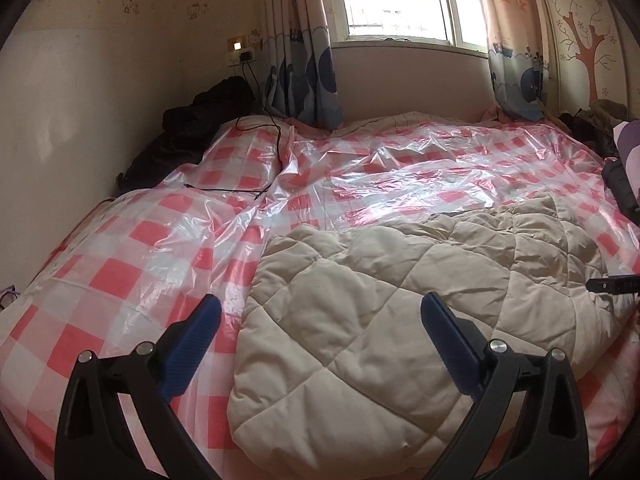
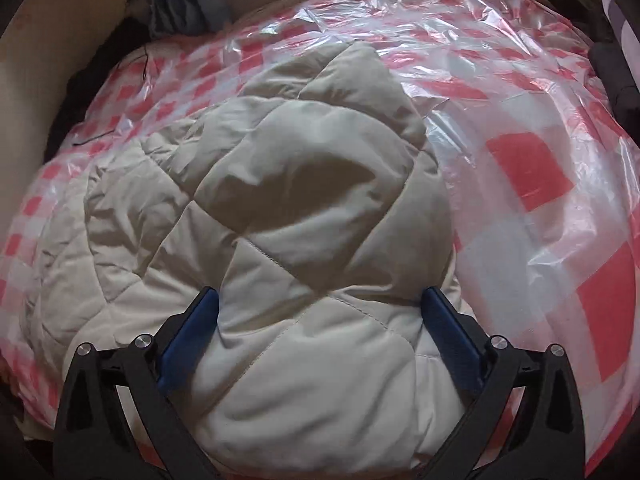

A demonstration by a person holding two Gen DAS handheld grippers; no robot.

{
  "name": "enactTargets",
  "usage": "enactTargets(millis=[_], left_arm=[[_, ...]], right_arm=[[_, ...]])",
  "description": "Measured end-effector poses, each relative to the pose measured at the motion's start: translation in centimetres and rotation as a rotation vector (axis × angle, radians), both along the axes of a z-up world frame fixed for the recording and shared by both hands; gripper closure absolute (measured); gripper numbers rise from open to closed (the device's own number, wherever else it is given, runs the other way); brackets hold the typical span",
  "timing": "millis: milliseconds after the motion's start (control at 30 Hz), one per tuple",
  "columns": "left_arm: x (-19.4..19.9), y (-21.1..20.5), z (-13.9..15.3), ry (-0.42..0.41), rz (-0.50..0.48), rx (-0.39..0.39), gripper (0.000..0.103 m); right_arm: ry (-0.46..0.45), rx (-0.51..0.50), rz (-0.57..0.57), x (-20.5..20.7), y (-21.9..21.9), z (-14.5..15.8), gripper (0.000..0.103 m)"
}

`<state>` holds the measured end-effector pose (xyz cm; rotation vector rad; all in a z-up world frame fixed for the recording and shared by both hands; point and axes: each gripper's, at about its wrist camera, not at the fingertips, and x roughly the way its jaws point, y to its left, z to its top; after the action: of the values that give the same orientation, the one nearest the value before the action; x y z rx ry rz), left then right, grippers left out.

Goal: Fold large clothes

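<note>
Quilted beige coat (image 2: 296,216): bunched fold between my wide right claw (image 2: 320,308), nearer; left claw (image 1: 320,316) wide, empty, above coat's left edge.

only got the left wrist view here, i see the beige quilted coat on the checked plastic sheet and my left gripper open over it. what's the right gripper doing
Observer: The right gripper is open, with a raised fold of the quilted coat bulging up between its fingers.
Operator: is it clamped on that fold
Observer: No. The blue fingers stand wide apart on either side of the fold; I cannot tell if they touch it.
Operator: what's right of the coat over there
Observer: Only the checked plastic sheet, wrinkled and shiny, right beside the coat's edge.
Operator: left gripper holding anything?
Observer: No. The left gripper is open above the coat's near left edge.
</note>
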<state>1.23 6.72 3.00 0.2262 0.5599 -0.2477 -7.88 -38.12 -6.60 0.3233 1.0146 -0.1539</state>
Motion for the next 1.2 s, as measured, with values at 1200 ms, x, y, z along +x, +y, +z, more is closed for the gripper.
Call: enactTargets(millis=[1200], left_arm=[[-2.4,-0.8,1.7,-0.01,-0.08,-0.082,0.007]], right_arm=[[-0.168,-0.116,-0.017,12.6,2.0,5.1,0.006]])
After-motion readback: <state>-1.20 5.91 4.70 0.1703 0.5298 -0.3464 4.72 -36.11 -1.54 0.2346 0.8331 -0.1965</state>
